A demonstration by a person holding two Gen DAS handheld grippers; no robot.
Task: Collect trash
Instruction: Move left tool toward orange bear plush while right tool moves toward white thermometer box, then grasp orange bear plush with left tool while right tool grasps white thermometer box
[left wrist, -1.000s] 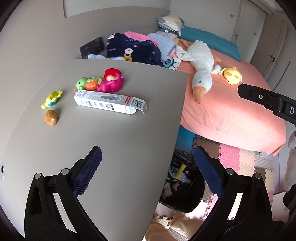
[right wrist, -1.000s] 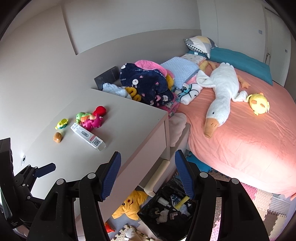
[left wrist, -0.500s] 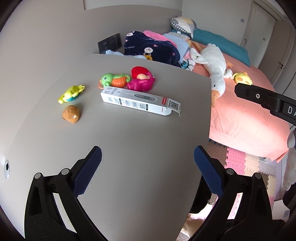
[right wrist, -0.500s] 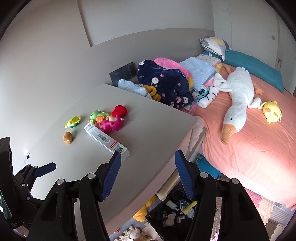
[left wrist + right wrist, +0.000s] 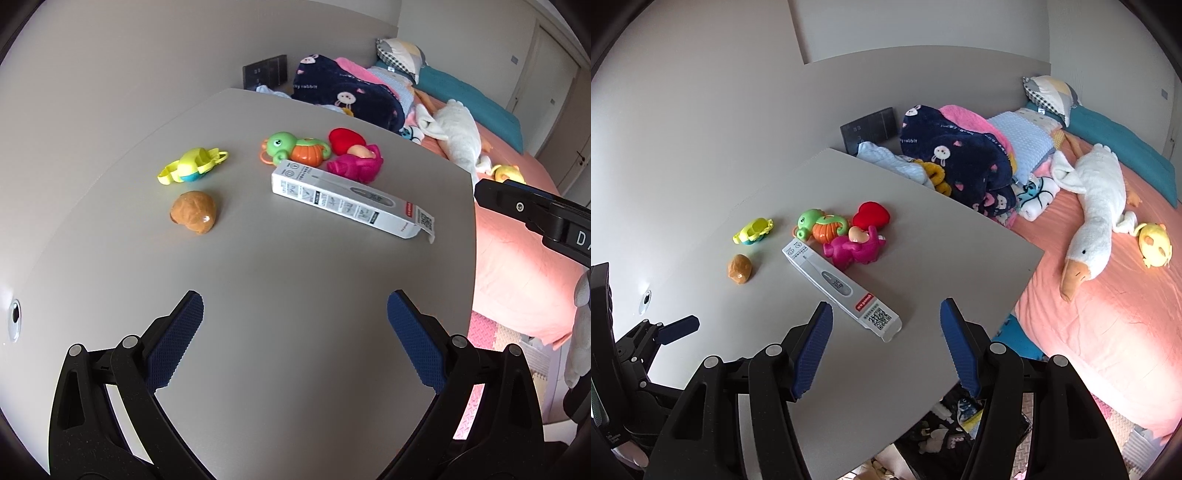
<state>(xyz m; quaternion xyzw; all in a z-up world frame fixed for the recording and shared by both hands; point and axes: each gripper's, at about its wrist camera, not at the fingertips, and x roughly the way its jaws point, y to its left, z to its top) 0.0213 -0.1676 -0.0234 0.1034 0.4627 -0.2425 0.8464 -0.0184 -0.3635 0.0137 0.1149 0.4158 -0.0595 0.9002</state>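
A long white thermometer box (image 5: 351, 201) lies on the grey table (image 5: 258, 277), and it shows in the right wrist view (image 5: 842, 288) too. A small brown wrapped lump (image 5: 194, 217) lies to its left, and shows in the right wrist view (image 5: 739, 268). My left gripper (image 5: 293, 328) is open and empty above the table's near part. My right gripper (image 5: 886, 336) is open and empty, just short of the box's near end. A black bag of trash (image 5: 960, 424) sits on the floor below the table edge.
Plastic toys lie behind the box: a yellow one (image 5: 192, 166), a green and orange seahorse (image 5: 295, 149), a pink one (image 5: 354, 166) and a red heart (image 5: 347, 138). A bed (image 5: 1108, 295) with a plush goose (image 5: 1097, 210) and blankets stands to the right.
Both grippers have moved forward and left over the table. The box and toys now lie closer. The trash bag has dropped out of the left wrist view.
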